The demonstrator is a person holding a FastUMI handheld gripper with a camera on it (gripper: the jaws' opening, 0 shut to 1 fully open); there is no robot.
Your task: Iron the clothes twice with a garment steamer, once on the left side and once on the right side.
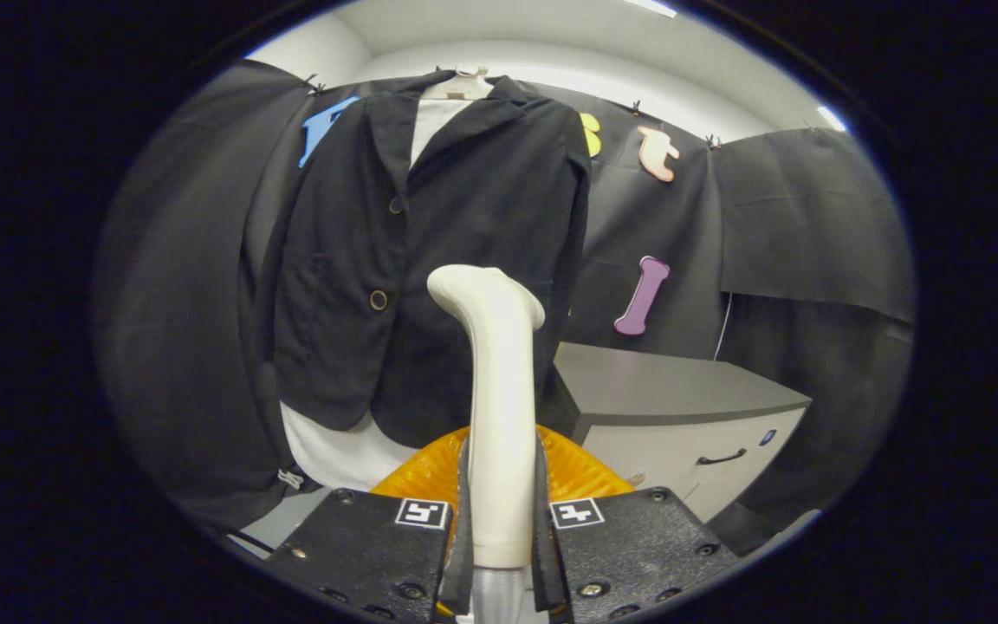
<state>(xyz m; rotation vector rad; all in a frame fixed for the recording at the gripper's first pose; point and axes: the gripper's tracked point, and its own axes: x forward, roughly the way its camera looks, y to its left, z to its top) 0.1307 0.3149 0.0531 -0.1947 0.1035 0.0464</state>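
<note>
gripper view: claw (501,520) clamped on the garment steamer (499,407) handle, both fingers pressing it, head upright. black jacket (430,260) hangs beyond the claw, steamer head near it, contact unclear. can't tell if either side is ironed yet.

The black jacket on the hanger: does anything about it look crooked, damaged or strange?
Nothing stands out. The black jacket hangs straight on its hanger over a white garment, with no visible damage. The gripper is shut on the steamer handle, just in front of the jacket.
</note>
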